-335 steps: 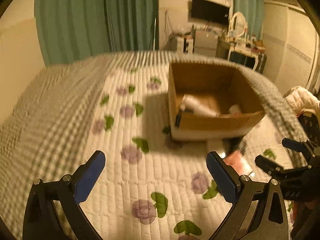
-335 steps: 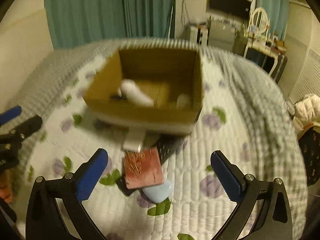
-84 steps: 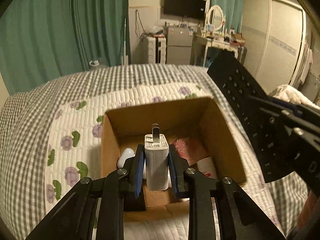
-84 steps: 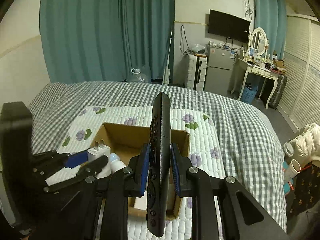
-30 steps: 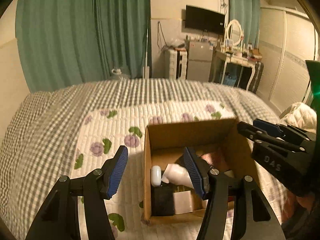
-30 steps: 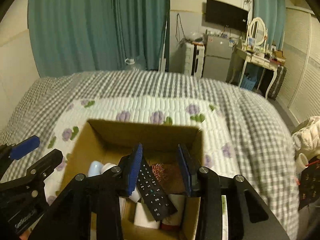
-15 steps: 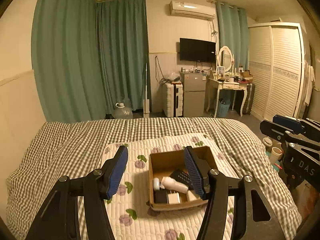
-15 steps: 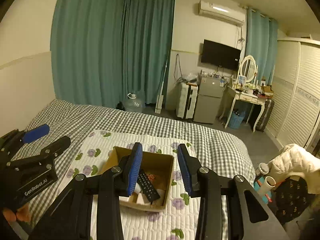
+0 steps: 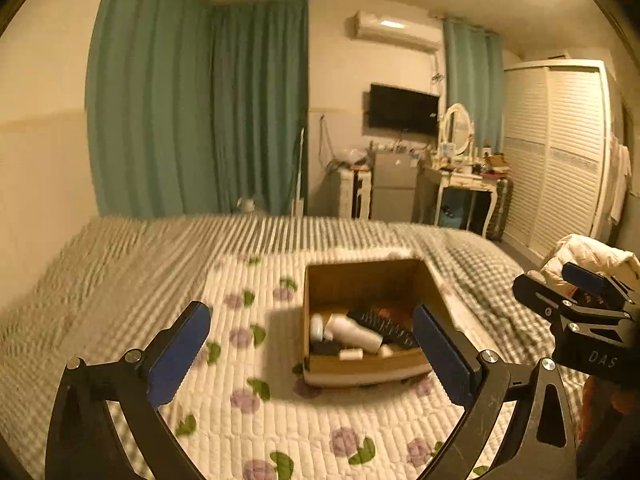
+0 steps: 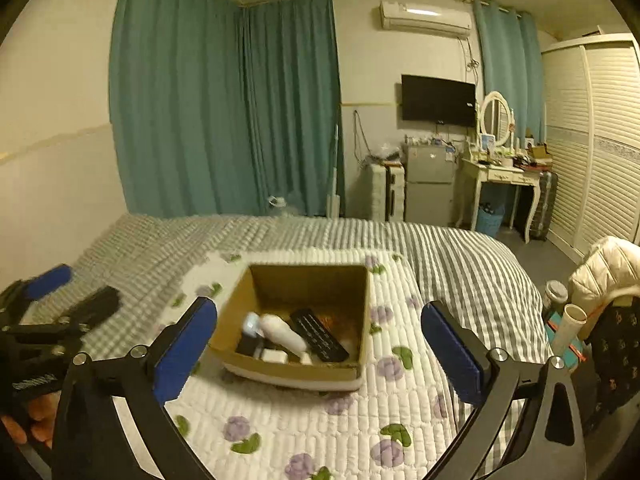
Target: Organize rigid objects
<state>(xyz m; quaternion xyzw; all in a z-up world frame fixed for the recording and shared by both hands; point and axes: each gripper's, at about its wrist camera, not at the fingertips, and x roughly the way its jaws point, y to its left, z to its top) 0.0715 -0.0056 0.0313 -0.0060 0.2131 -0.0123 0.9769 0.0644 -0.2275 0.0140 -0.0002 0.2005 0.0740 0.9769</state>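
- Left gripper [image 9: 310,354]: fingers [image 9: 178,354] spread wide, nothing between them. It hangs above the quilt, on the near side of the cardboard box [image 9: 366,364] and clear of it.
- Right gripper [image 10: 316,354]: fingers [image 10: 450,360] spread wide as well, holding nothing. It also sits on the near side of the box, not touching it.
- Box contents: a black remote control [image 10: 318,335] lies slanted across the middle; a white bottle [image 10: 284,334] lies beside it, towards the box's left wall. A small white block, probably a charger [image 10: 274,356], rests against the near wall, next to a dark item that is too blurred to name. A pale rounded item sits against the left wall; a reddish patterned item shows at the back.
- Quilt [image 10: 320,432]: the flowered surface around the box, as far as both views reach, shows no loose object.
- Judgement on progress: the gathering appears finished or close to it, since every rigid item in view lies inside the box. What remains, if anything, lies outside both views and cannot be confirmed.
- Note: the items lie loosely heaped in the box, not sorted or aligned.
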